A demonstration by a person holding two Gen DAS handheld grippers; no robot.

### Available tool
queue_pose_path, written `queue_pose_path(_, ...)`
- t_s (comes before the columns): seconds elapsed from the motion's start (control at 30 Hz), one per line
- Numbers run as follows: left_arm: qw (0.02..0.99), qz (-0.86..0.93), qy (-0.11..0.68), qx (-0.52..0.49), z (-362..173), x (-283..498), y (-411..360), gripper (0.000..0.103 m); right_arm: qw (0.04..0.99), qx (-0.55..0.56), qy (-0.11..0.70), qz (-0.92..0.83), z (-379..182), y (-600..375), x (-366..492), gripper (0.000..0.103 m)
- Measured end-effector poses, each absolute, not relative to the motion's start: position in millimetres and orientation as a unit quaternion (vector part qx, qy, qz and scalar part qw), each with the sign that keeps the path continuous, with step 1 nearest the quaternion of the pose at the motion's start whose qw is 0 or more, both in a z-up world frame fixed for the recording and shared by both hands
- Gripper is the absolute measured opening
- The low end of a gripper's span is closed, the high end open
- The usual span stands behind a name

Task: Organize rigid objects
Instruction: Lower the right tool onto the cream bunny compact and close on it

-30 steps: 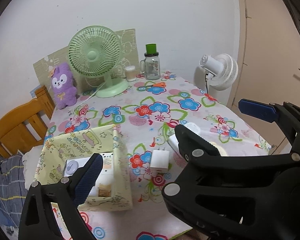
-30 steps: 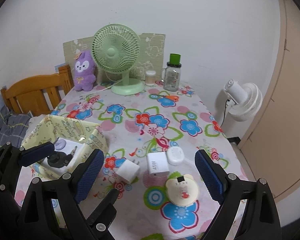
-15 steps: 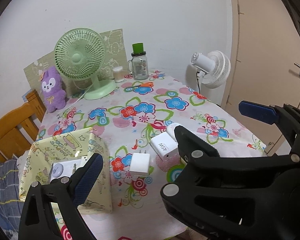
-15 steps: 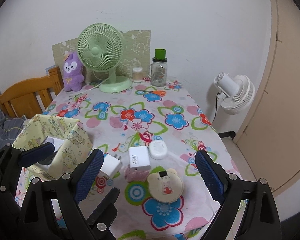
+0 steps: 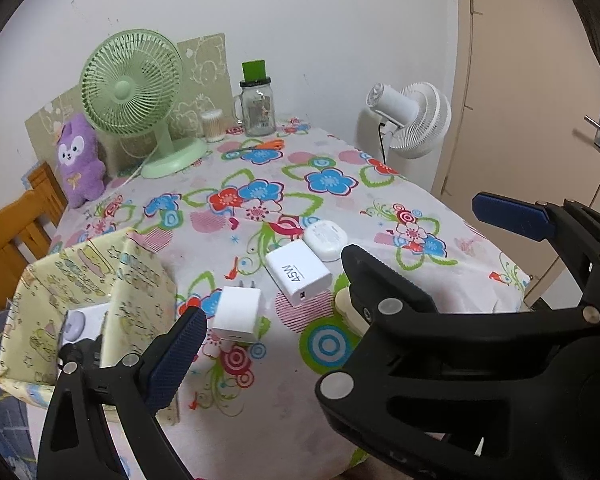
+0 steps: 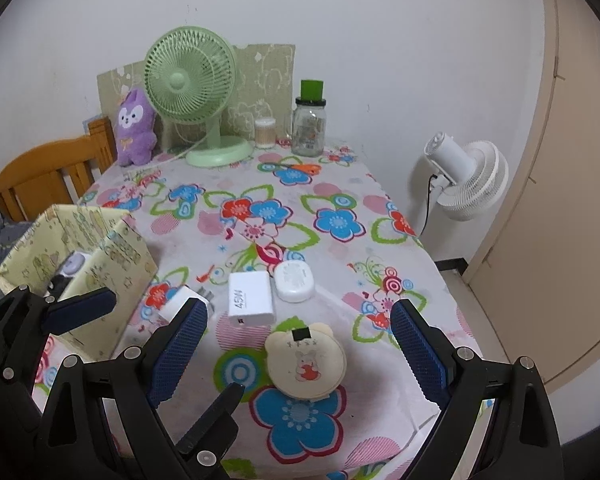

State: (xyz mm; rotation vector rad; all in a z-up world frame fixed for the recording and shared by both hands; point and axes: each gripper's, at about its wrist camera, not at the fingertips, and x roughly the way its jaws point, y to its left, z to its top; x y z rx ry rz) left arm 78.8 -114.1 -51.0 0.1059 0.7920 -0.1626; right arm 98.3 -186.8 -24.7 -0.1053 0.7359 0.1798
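Observation:
On the flowered tablecloth lie a small white plug charger [image 5: 238,314] [image 6: 176,305], a white 45W charger [image 5: 298,272] [image 6: 250,299], a white oval case [image 5: 326,235] [image 6: 295,281] and a round cream bear-shaped item [image 6: 305,361], which the right gripper's frame mostly hides in the left wrist view [image 5: 346,304]. A yellow patterned box [image 5: 88,280] [image 6: 80,248] at the near left holds white items. My left gripper [image 5: 340,296] is open and empty above the chargers. My right gripper [image 6: 300,356] is open and empty, its fingers on either side of the bear item.
A green desk fan [image 6: 196,92], a purple plush toy [image 6: 134,126], a glass jar with a green lid [image 6: 309,122] and a cotton-swab tub [image 6: 265,132] stand at the table's far edge. A wooden chair [image 6: 40,176] is at the left; a white fan [image 6: 466,174] and door at the right.
Both grippers have swung rightward and closer to the table. The box has slid left in both views; the chargers and bear item now sit nearer the centre. Both stay open.

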Motion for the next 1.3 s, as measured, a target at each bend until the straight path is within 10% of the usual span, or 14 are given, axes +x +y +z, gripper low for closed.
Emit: queue_pose_path(1.3,0.901,-0.061,0.425,0.066,-137,102,-115,0.093,0.897,-0.050,0.429,0.097,-127,-189,132,0.094)
